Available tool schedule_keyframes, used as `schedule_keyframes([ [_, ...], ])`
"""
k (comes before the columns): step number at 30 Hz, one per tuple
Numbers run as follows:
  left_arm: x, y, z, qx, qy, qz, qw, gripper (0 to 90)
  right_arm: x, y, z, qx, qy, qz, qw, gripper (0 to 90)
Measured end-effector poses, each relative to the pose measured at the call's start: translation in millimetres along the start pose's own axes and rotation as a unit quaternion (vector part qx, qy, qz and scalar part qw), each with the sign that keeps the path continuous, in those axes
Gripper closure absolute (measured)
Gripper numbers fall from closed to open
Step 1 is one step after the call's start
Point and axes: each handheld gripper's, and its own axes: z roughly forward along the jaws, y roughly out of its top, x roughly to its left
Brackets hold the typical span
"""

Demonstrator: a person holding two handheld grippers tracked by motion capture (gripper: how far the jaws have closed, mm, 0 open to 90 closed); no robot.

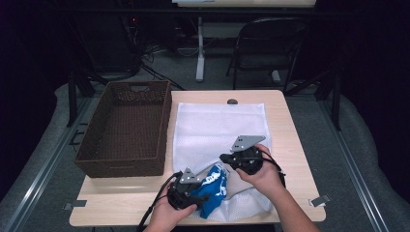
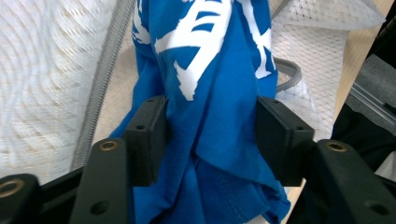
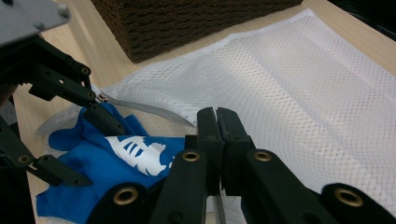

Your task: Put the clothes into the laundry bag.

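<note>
A light wooden table [image 1: 285,125] carries a brown woven basket [image 1: 124,128] at its left and a white mesh laundry bag [image 1: 212,128] spread flat beside it. At the bag's near edge lies a blue garment [image 1: 212,186] with white print. The left gripper [image 2: 210,135] has its jaws partly apart, clamping a fold of that garment. The right gripper [image 3: 217,126] has its jaws pressed together on the bag's mesh edge.
</note>
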Motion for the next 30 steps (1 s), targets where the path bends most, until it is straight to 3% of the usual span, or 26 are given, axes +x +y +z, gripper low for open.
schedule_keyframes([
  [12, 3.0, -6.9, 6.2, -0.008, -0.002, 0.006, 0.9999, 66.0, 1.2, -0.2, 0.1, 0.001, 0.002, -0.002, 1.0000, 89.0],
  [22, 3.3, -5.3, 7.2, -0.012, -0.004, -0.002, 0.9999, 72.4, 1.8, -0.1, 0.5, 0.001, 0.003, -0.001, 1.0000, 88.9],
  [30, 2.9, 6.1, 5.5, -0.015, -0.003, 0.004, 0.9999, 74.9, 2.2, 0.4, -0.3, -0.002, 0.004, -0.001, 1.0000, 88.9],
])
